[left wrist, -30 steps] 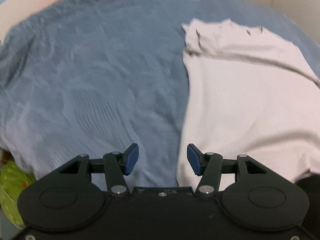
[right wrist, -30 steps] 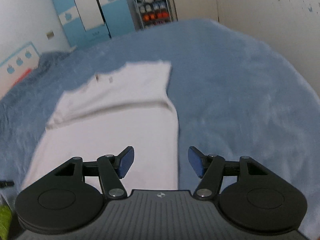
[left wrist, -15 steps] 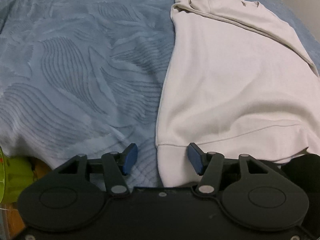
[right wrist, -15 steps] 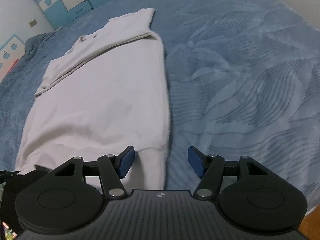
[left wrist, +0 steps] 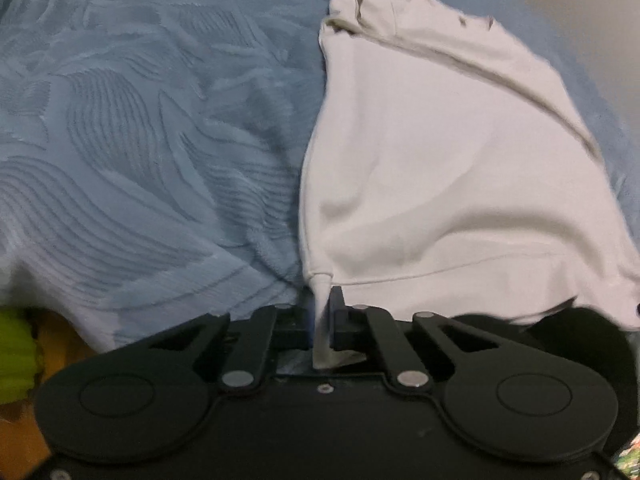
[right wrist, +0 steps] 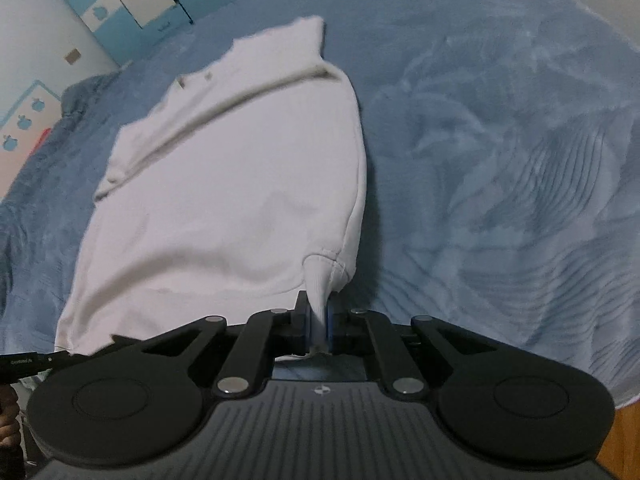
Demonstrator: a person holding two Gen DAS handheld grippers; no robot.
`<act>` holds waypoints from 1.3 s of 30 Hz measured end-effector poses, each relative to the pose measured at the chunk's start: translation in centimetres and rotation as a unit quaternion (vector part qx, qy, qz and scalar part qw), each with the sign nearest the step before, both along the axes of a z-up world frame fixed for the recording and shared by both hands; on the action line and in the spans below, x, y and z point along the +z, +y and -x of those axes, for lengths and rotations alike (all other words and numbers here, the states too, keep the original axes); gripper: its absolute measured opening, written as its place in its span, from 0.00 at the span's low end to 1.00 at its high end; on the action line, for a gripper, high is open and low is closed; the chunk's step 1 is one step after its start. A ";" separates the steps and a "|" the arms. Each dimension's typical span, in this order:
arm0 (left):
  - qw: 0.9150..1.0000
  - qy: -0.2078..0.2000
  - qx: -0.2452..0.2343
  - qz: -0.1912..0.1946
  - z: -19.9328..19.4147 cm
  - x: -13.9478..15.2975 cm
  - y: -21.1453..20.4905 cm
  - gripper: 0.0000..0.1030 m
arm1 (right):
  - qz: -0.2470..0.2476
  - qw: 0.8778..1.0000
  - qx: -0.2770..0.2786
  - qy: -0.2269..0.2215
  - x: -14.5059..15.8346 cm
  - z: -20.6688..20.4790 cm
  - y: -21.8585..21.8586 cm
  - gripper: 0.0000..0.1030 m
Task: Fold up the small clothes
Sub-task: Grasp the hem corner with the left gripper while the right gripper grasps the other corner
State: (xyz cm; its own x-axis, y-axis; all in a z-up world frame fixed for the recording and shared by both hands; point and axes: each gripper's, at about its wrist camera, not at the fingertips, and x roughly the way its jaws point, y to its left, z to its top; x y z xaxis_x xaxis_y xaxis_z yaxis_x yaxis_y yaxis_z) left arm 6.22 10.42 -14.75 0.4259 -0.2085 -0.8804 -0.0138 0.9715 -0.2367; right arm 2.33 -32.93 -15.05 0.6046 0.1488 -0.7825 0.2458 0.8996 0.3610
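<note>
Item: white top (left wrist: 440, 168), laid flat on blue bedspread (left wrist: 140, 140), sleeves folded in. Left gripper (left wrist: 320, 312) clamped near-left hem corner; right gripper (right wrist: 318, 320) clamped near-right corner. Step: bottom-up fold. Next, likely: lift both corners evenly toward far collar.

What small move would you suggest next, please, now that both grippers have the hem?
Probably lift both corners together and carry the hem toward the collar: the left gripper and right gripper each pinch a bottom corner of the white sweatshirt, sleeves already folded in.
</note>
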 end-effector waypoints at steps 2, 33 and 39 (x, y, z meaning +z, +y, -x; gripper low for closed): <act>1.000 -0.007 0.007 0.010 0.1 1.0 0.6 0.03 | -0.003 1.000 0.003 -0.017 1.4 0.1 -0.2 0.07; 0.997 0.004 0.036 0.061 0.7 -0.2 0.7 0.45 | -0.003 0.999 -0.032 0.007 -0.4 1.7 -1.2 0.35; 0.997 0.013 0.039 0.062 0.6 -1.2 0.2 0.49 | 0.005 1.000 -0.018 0.025 -1.4 1.0 0.0 0.40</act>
